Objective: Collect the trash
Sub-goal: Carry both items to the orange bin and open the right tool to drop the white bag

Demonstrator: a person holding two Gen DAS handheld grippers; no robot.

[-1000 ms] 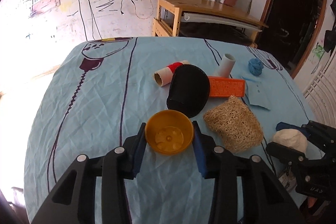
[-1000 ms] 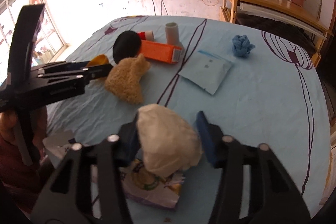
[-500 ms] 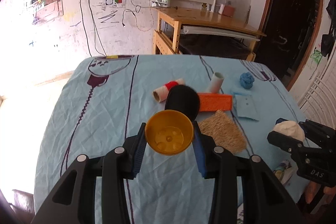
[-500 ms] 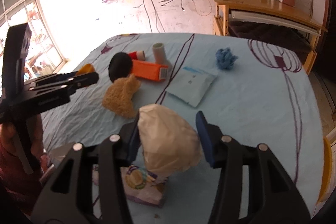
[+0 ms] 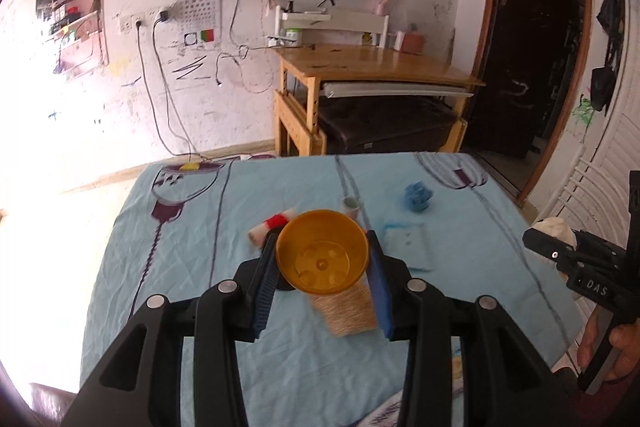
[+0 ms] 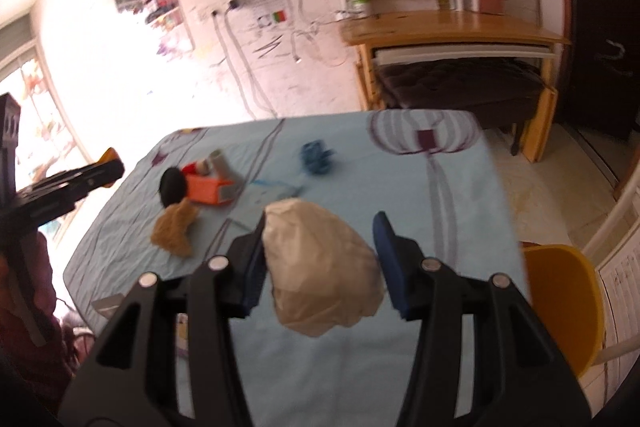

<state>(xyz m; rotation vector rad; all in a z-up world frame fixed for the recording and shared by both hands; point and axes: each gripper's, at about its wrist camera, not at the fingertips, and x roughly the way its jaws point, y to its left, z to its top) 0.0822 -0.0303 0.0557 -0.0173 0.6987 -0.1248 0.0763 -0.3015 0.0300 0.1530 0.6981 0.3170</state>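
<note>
Above the table, covered in a light blue cloth, two pieces of trash are being held clear of the surface. An orange plastic cup is being gripped between the fingers of the left gripper, its mouth facing the camera. A crumpled wad of pale paper is being pinched by the right gripper, the right pad touching it only lightly. That wad is judged the likelier loss: soft paper may be squeezed out by a quick swing. The smooth cup could be twisted loose if tilted further. An orange box, a loofah pad, a blue crumpled ball and a flat packet are being left on the cloth.
</note>
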